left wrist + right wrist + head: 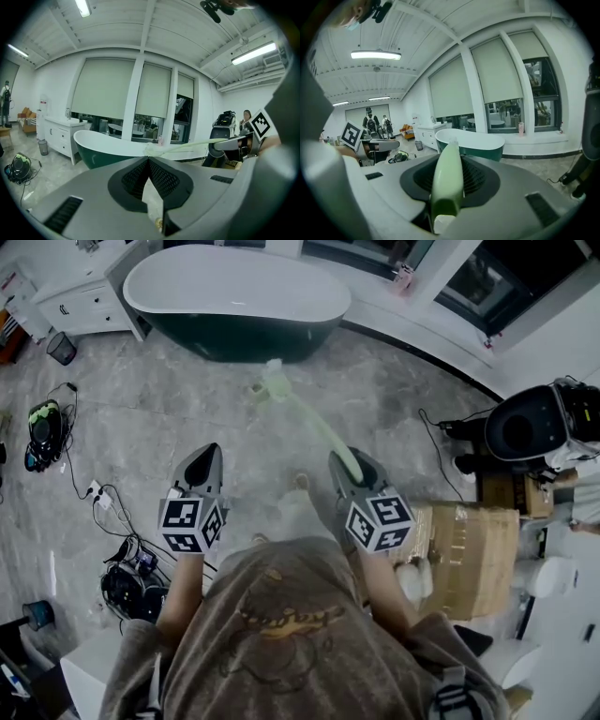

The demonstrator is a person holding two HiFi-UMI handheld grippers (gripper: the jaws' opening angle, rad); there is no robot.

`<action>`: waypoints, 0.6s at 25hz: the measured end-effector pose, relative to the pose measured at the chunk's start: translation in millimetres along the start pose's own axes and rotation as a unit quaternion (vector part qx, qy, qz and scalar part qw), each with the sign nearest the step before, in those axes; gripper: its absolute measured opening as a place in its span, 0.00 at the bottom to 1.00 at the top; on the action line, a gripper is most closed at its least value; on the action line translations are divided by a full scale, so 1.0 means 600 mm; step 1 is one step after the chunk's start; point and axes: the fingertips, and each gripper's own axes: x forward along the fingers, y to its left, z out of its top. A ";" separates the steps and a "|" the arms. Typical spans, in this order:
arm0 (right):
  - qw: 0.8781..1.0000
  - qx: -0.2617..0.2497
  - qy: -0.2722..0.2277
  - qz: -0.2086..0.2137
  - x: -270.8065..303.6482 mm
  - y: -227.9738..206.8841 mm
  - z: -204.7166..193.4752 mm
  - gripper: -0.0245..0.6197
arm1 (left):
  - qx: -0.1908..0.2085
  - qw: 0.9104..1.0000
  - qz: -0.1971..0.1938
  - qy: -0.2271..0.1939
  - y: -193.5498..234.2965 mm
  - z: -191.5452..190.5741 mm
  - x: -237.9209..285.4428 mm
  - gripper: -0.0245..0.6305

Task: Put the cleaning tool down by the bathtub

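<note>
We are carrying the cleaning tool [309, 418] in one claw, its far end pointing at the bathtub [253, 334].

At the upper left of the head view a white cabinet [84, 301] is standing beside a small dark bin [62, 348], and cables [111, 498] are trailing over the grey floor at the left edge. In the lower left of centre we are holding the left gripper [208, 452] clenched on nothing, its pads meeting at the tips. Right of it, the pale green tool is slanting from mid-frame up toward the tub's dark green side, just short of it. We are grasping its handle in the right gripper [347, 460], pads pressing on both sides. A taped cardboard box [469, 545] is sitting at the lower right.
</note>
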 end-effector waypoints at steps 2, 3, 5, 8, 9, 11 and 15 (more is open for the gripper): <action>1.000 0.002 -0.003 -0.004 0.017 -0.007 0.002 0.22 | -0.001 1.000 -0.004 -0.004 0.010 0.004 0.016 0.04; 1.000 0.004 -0.005 -0.005 0.028 -0.012 0.004 0.22 | -0.001 1.000 -0.005 -0.006 0.015 0.006 0.025 0.04; 1.000 0.007 -0.009 -0.006 0.052 -0.025 0.011 0.22 | -0.001 1.000 -0.003 -0.006 0.028 0.010 0.049 0.04; 1.000 0.007 -0.014 -0.005 0.088 -0.051 0.025 0.22 | -0.003 1.000 0.001 -0.008 0.041 0.023 0.091 0.04; 1.000 0.006 -0.015 -0.004 0.101 -0.061 0.031 0.22 | -0.003 1.000 0.002 -0.009 0.045 0.028 0.106 0.04; 1.000 0.006 -0.016 0.000 0.132 -0.078 0.044 0.22 | -0.002 1.000 0.002 -0.008 0.057 0.039 0.138 0.04; 1.000 0.004 -0.014 0.007 0.196 -0.113 0.072 0.22 | -0.004 1.000 0.008 -0.002 0.080 0.059 0.203 0.04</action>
